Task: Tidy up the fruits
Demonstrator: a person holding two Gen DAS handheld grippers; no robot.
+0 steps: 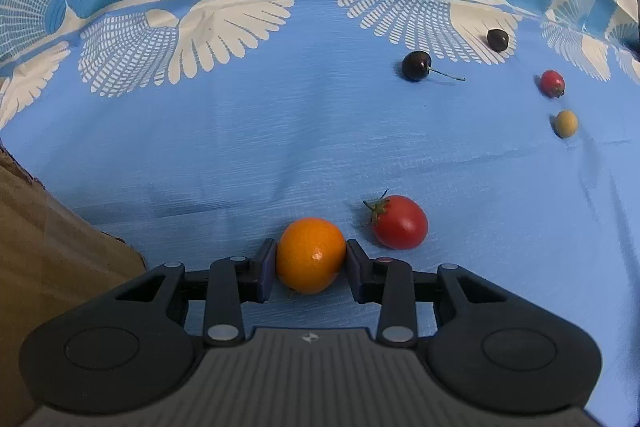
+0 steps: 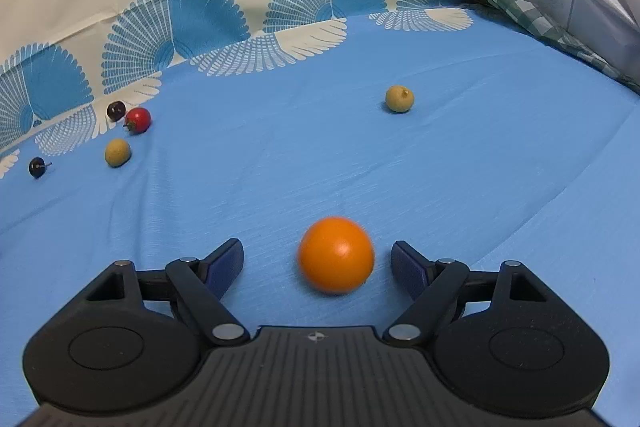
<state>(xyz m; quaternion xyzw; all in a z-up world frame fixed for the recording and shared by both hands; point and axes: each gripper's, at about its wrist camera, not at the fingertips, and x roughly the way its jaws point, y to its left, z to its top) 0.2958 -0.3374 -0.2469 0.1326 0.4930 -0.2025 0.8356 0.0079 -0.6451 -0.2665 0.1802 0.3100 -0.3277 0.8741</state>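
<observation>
The left gripper [image 1: 311, 263] pinches an orange fruit [image 1: 311, 255] and should squeeze gently (it bruises), while the right gripper [image 2: 318, 265], spread, should centre on its own orange fruit [image 2: 336, 254].

Black gripper bodies [image 1: 311, 269] [image 2: 318, 265], ribbed grey tops, silver rivets, blue-padded jaws.

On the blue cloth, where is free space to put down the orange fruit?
Left wrist view: bare cloth lies left of the held orange fruit, up to the white fan print. It is crowded at right: red tomato, cherries, small tomato, tan fruit. The left gripper pinches the fruit.
</observation>
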